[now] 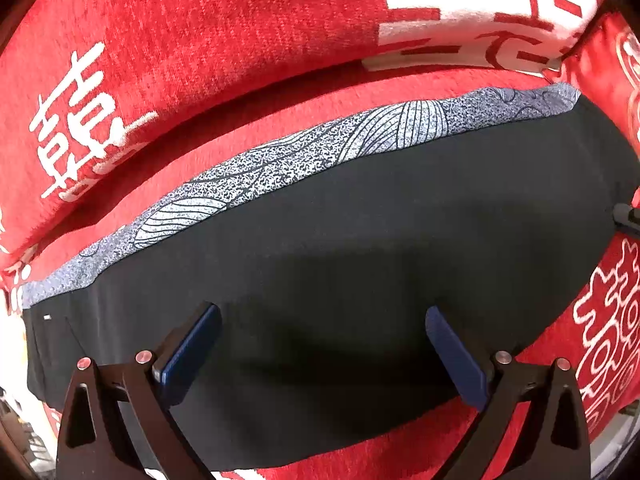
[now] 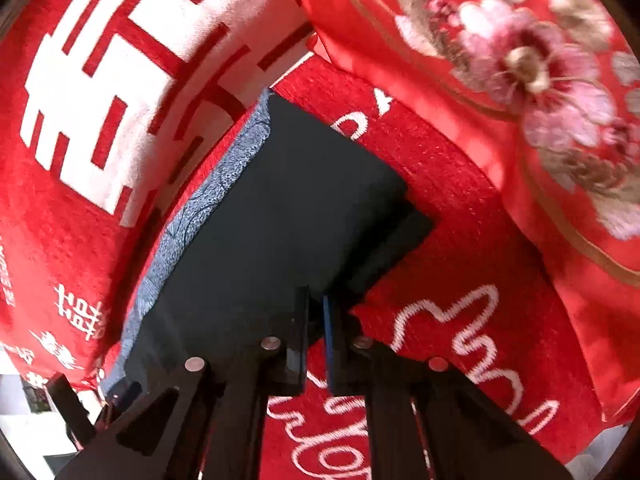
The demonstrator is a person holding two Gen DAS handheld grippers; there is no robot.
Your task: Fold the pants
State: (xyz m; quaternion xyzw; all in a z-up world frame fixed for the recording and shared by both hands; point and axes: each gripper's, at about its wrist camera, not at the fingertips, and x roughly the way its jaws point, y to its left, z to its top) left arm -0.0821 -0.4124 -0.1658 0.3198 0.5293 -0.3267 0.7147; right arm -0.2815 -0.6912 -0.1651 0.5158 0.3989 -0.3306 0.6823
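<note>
Left gripper (image 1: 322, 320): we see its jaws spread wide and gripping nothing, both blue pads (image 1: 192, 352) hovering over the dark cloth.
Right gripper (image 2: 316, 312): we see its jaws drawn almost together, pinching the near edge of the pants.
Pants (image 1: 360, 240): dark, folded flat, lying under and ahead of the left jaws; from the right jaws they stretch ahead and leftward.
Patterned strip (image 1: 280, 160): blue-grey leaf print along the pants' far edge, beyond the left jaws.
Red cover (image 1: 224, 52): beneath the pants; white double-happiness characters woven in, elsewhere too blurred for us to read.
Floral cushion (image 2: 520, 64): ahead and right of the right jaws.
</note>
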